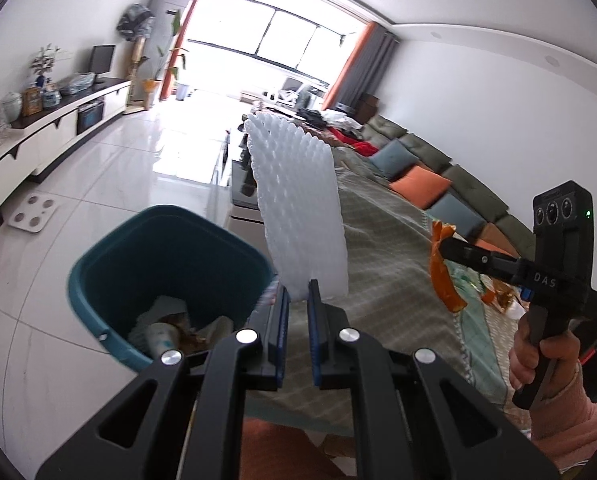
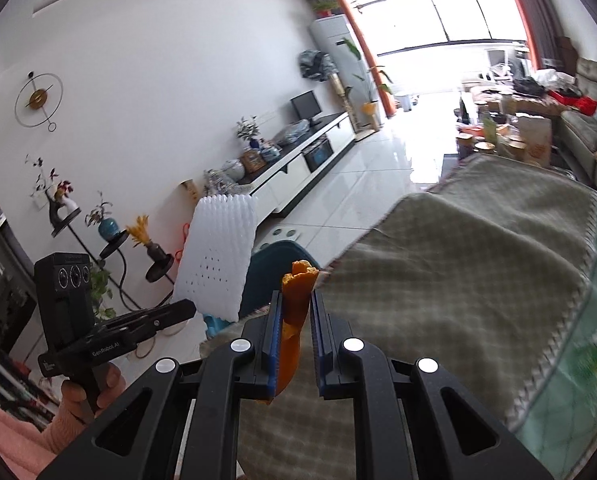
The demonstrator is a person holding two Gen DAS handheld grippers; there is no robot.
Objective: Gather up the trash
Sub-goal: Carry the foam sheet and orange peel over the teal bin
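Note:
My left gripper is shut on the lower edge of a white foam fruit net, which stands upright just right of a teal trash bin. The bin holds crumpled paper and a cup. The net also shows in the right wrist view, with the left gripper under it. My right gripper is shut on an orange peel, above the table edge near the bin. In the left wrist view the right gripper holds the peel over the tablecloth.
A table with a grey-green checked cloth lies to the right of the bin. More wrappers lie on it near my right hand. A sofa with cushions runs behind. A white TV cabinet lines the left wall across the tiled floor.

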